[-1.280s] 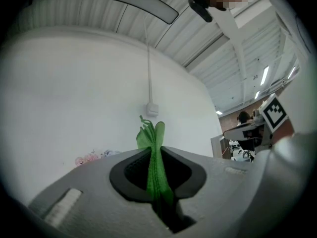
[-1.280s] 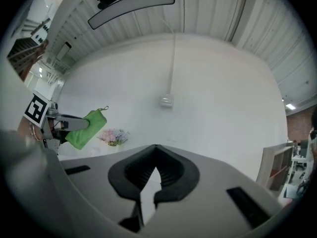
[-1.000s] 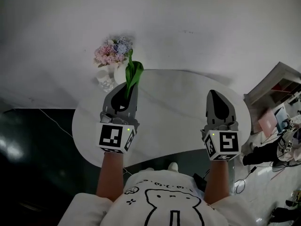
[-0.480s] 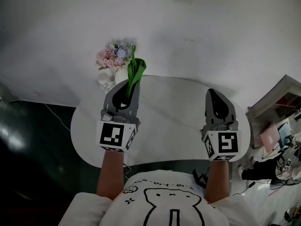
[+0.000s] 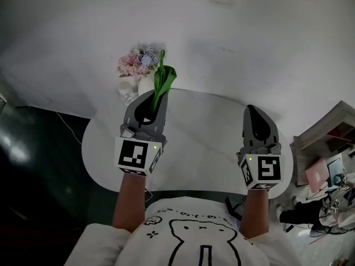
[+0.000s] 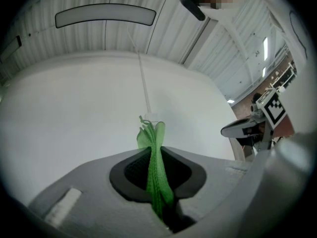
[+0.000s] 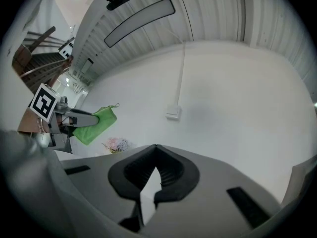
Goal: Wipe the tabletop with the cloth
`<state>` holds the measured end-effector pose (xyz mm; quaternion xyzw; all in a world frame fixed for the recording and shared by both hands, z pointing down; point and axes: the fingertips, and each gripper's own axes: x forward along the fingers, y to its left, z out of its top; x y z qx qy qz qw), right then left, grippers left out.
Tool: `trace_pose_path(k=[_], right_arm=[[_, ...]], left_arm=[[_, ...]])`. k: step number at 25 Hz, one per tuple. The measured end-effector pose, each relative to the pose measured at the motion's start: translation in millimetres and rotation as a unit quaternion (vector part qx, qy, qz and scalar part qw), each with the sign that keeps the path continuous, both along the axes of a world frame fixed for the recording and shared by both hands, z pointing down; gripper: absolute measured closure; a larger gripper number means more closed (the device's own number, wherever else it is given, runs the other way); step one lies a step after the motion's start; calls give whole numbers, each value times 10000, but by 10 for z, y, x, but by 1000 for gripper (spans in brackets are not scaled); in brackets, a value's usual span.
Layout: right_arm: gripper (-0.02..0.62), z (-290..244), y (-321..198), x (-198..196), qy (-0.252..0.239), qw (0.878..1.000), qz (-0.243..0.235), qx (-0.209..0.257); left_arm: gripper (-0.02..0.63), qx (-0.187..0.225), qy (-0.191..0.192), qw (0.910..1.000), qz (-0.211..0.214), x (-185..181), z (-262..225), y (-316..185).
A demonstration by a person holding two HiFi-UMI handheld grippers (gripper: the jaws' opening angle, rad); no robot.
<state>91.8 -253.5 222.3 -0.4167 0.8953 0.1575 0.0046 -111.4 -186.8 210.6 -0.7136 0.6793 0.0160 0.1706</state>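
Head view: two grippers, left gripper (image 5: 153,97) and right gripper (image 5: 253,114), over one pale round table (image 5: 205,143); one green cloth (image 5: 163,82) sticks up beside one flower bunch (image 5: 137,61).
Left gripper view: jaws clamped on the cloth, clear of the tabletop.
Right gripper view: jaws together at the tips, holding nothing.

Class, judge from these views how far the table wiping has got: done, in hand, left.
Done: the left gripper is shut on the cloth. In hand: the cloth is held in the air, off the table. Left: apparently all the wiping; the right gripper is shut and empty.
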Motion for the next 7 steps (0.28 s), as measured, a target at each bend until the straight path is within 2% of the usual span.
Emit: trace_pose_path(k=[7], right_arm=[[597, -7, -14, 33, -39, 10000, -72, 17]], left_arm=[[560, 44, -32, 10000, -28, 67, -34, -10]])
